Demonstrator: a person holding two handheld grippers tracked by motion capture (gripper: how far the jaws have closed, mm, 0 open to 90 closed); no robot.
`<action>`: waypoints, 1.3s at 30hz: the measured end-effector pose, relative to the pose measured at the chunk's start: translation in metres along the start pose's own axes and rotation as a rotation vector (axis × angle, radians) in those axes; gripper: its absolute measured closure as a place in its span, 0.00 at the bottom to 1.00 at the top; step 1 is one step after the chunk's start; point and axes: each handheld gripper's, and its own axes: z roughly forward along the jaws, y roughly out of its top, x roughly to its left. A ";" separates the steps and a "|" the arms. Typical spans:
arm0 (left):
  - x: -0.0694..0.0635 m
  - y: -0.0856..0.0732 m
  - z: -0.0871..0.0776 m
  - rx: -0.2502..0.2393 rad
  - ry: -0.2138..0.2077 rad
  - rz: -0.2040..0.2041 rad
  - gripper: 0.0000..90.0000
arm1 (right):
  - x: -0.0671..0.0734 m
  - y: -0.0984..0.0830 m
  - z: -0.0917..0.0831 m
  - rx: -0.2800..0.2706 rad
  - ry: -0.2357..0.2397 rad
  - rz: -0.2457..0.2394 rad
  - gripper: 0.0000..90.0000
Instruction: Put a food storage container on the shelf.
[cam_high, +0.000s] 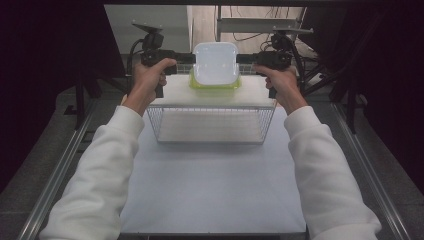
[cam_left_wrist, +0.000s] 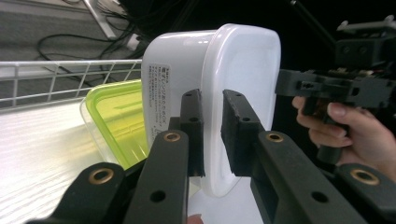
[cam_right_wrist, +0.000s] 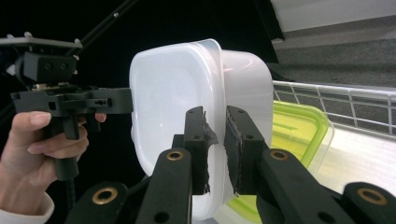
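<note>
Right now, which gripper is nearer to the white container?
Neither: both touch it. The left gripper clamps the rim of the white container on its left side, the right gripper clamps the rim on its right side.

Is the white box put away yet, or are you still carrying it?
Still carrying. Both grabs look done: the left gripper and the right gripper each pinch one rim of the white box. It is held up above the green-lidded container, which sits on the white shelf of the wire rack. Setting the box down and letting go are probably still left.
</note>
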 end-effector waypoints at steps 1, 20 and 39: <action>0.002 0.001 0.001 -0.002 -0.012 -0.013 0.88 | -0.001 0.001 0.000 0.001 0.004 0.008 0.87; 0.032 0.017 0.018 -0.007 -0.058 -0.215 0.87 | -0.023 0.018 0.017 0.036 -0.020 0.234 0.84; 0.038 0.018 0.024 -0.022 -0.035 -0.202 0.76 | -0.034 0.019 0.025 0.025 -0.019 0.273 0.74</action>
